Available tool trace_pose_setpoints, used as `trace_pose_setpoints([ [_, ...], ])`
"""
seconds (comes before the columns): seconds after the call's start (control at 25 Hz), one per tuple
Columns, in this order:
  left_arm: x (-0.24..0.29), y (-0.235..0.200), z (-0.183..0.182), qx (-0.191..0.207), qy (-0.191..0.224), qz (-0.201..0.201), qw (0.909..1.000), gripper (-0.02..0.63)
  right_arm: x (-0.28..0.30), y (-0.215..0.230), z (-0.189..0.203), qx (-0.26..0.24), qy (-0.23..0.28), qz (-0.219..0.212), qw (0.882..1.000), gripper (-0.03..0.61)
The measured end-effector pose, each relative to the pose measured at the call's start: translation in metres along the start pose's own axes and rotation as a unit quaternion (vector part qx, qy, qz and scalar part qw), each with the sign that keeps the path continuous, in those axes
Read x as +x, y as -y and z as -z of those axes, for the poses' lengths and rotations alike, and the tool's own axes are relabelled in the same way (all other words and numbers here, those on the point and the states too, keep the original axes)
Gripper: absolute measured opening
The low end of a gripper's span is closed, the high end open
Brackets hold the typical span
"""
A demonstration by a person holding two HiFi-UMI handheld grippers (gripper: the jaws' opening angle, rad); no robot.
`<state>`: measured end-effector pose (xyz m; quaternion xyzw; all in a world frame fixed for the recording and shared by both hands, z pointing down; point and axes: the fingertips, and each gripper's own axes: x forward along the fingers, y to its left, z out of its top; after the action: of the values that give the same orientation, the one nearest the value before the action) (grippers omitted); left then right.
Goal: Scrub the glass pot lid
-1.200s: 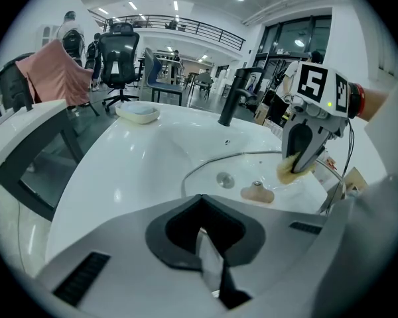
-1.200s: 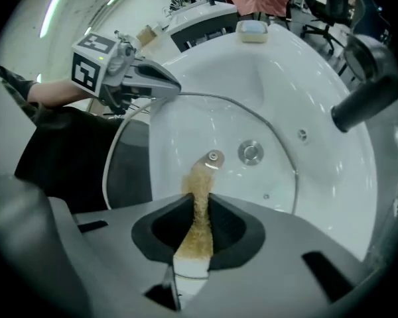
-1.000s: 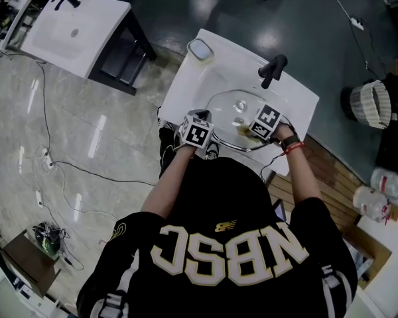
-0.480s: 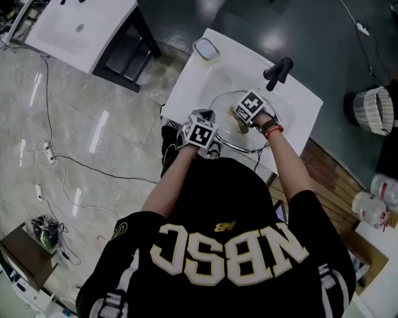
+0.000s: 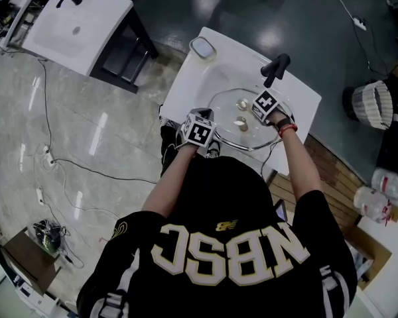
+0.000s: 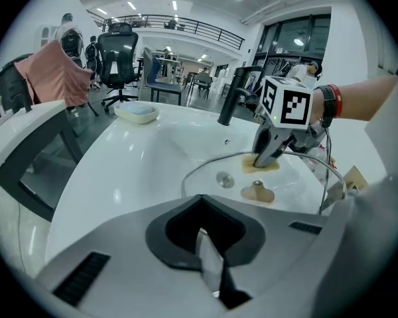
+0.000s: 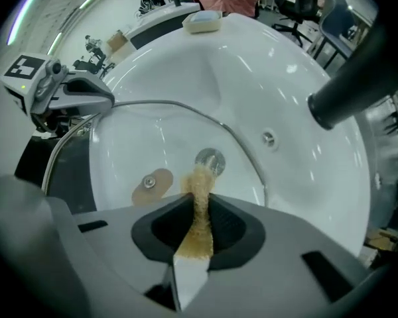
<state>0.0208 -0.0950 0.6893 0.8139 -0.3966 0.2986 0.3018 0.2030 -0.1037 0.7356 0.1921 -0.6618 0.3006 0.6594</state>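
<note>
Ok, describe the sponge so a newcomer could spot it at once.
Find the white sink with the black faucet; a glass lid lies in its basin. The sponge is the thin yellow-brown pad pinched in the right gripper; the knob beside it is paler and round.

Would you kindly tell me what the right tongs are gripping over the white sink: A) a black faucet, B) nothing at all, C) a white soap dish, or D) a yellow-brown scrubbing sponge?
D: the right gripper view shows the right tongs closed on a yellow-brown scrubbing sponge, whose tip rests against the round glass pot lid.
</note>
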Motion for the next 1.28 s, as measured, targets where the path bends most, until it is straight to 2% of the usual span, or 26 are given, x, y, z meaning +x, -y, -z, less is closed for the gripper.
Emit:
trace_pose_setpoints([
  [0.16,0.0,0.002,-0.001,0.0,0.001,0.0,1.0,0.013,-0.016,-0.023,0.023,-0.027,-0.04,-0.047,0.998,0.07],
  [0.28,0.001,0.001,-0.001,0.0,0.001,-0.001,1.0,0.013,-0.024,-0.05,0.027,-0.041,-0.043,-0.084,0.995,0.069],
  [0.56,0.001,-0.001,0.0,0.0,-0.002,0.0,1.0,0.014,-0.024,-0.095,-0.002,-0.06,-0.027,-0.153,0.986,0.069],
  [0.64,0.001,-0.001,0.0,0.0,-0.002,-0.001,1.0,0.012,-0.019,-0.099,-0.016,-0.053,-0.011,-0.159,0.986,0.071],
  [0.88,0.001,0.0,0.001,0.0,-0.001,-0.002,1.0,0.012,0.0,-0.082,-0.052,-0.007,0.054,-0.112,0.992,0.074],
  [1.0,0.001,0.0,0.002,0.001,0.0,-0.003,1.0,0.012,0.007,-0.065,-0.054,0.03,0.07,-0.108,0.991,0.075],
  [1.08,0.001,-0.001,0.001,0.001,0.002,-0.004,1.0,0.012,0.01,-0.048,-0.049,0.043,0.072,-0.08,0.993,0.075],
  [1.2,0.0,-0.001,0.001,0.001,0.001,-0.002,1.0,0.012,0.009,-0.018,-0.033,0.034,0.06,-0.016,0.997,0.074],
  [1.28,0.0,0.0,0.001,0.0,0.002,-0.001,1.0,0.013,0.007,-0.009,-0.019,0.032,0.045,-0.007,0.998,0.072],
])
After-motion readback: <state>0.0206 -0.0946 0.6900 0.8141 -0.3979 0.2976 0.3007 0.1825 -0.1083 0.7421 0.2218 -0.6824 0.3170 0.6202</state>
